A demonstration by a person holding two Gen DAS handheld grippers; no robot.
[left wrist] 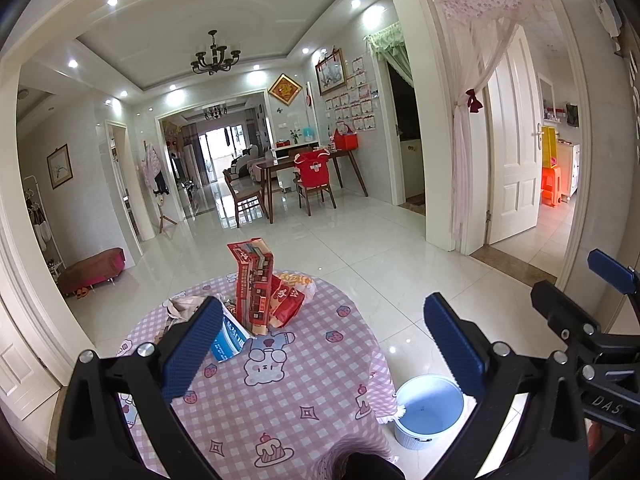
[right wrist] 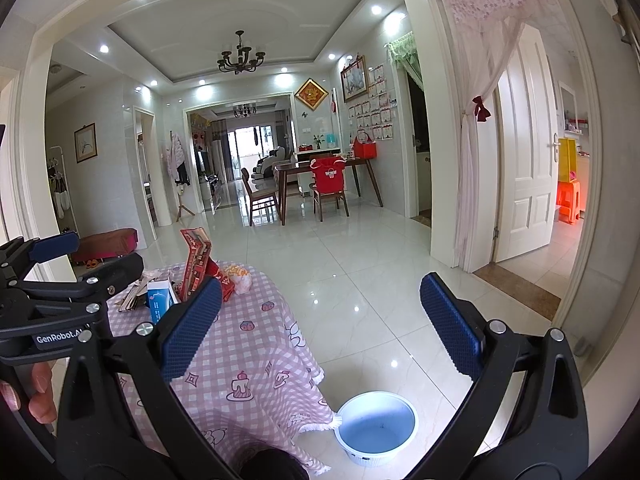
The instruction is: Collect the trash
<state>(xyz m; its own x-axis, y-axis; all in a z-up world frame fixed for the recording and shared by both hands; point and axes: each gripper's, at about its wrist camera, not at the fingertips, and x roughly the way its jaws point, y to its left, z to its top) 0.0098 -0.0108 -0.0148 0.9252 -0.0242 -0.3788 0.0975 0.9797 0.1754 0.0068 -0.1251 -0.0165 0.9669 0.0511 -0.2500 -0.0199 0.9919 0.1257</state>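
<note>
Trash sits at the far side of a round table with a pink checked cloth point(left wrist: 256, 400): an upright red carton point(left wrist: 254, 284), a red snack bag point(left wrist: 286, 300), a blue-and-white box point(left wrist: 228, 336) and crumpled paper point(left wrist: 182, 306). My left gripper point(left wrist: 324, 348) is open and empty above the table, short of the trash. My right gripper point(right wrist: 320, 328) is open and empty, over the table's right edge and the floor. A white bin with a blue inside point(right wrist: 376, 426) stands on the floor to the right of the table; it also shows in the left wrist view point(left wrist: 430, 410). The carton point(right wrist: 194, 264) shows in the right wrist view.
Glossy white tiled floor point(right wrist: 360, 280) spreads beyond the table. A dining table with chairs point(left wrist: 304, 176) stands far back. An open white door point(left wrist: 516, 148) and a pink curtain are at the right. A low red bench point(left wrist: 94, 268) stands at the left wall.
</note>
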